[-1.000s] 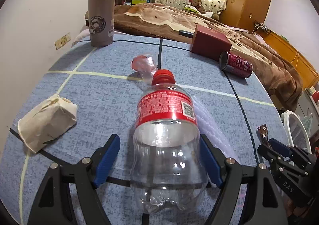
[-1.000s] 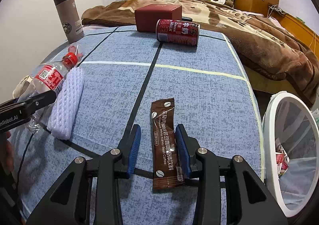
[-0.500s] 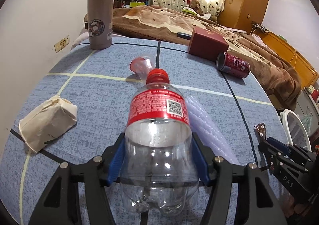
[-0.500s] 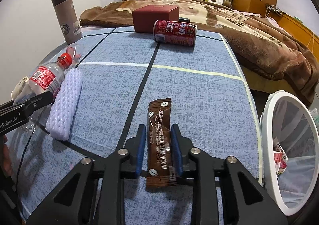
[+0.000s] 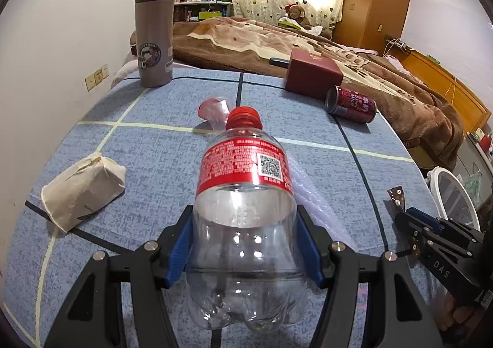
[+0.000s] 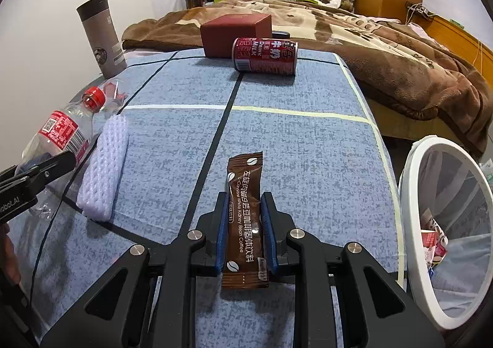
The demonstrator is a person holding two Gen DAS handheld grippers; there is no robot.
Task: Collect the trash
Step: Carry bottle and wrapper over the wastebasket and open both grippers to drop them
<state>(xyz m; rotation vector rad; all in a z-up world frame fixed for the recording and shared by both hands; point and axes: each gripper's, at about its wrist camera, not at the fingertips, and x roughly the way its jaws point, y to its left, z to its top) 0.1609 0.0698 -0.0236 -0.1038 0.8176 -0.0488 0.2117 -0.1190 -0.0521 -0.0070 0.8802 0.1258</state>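
My left gripper (image 5: 245,224) is shut on an empty clear plastic bottle (image 5: 243,181) with a red label and red cap. Its blue pads press both sides of the bottle's lower body, and the cap points away from me over the blue tablecloth (image 5: 154,144). The right wrist view shows the same bottle (image 6: 61,129) at the far left. My right gripper (image 6: 245,203) is closing on a brown coffee sachet (image 6: 245,181) that lies flat on the cloth. Both pads touch the sachet's long edges.
A white-rimmed mesh bin (image 6: 409,194) holding some trash stands off the table's right edge. On the cloth lie a white foam sleeve (image 6: 103,169), a crushed paper cup (image 5: 81,190), a clear plastic cup (image 5: 214,109), a red can (image 6: 265,55), a red box (image 6: 234,33) and a grey tumbler (image 5: 154,36).
The left jaws closed onto the bottle, which now sits a little higher in view. The right jaws narrowed from either side of the sachet until they touched it.
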